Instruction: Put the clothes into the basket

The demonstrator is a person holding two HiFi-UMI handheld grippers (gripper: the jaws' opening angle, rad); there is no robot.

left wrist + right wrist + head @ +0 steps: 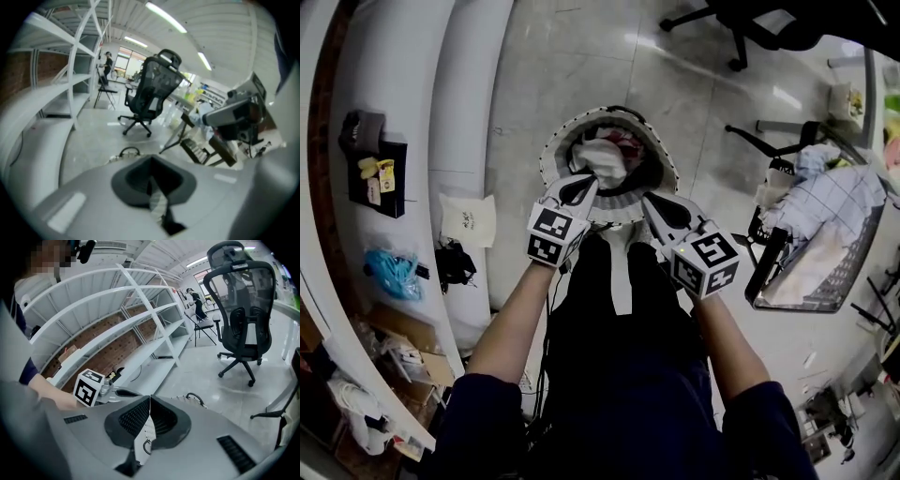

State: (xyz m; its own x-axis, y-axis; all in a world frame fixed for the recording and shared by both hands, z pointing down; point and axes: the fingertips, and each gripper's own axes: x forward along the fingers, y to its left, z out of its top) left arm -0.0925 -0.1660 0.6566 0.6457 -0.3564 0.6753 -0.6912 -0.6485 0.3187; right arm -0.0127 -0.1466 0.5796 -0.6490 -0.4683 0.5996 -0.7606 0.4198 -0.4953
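Left gripper (579, 187) and right gripper (656, 211) both clamped on garment (619, 267), not in basket (551, 155) yet. Basket holds clothes (602, 159); plaid cloth (830, 202) left.

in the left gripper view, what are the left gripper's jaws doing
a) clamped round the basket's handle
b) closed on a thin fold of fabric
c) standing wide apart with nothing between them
b: the left gripper has its jaws together, with a thin fold of the garment pinched between them, while the basket with its handle lies beyond the jaws on the floor.
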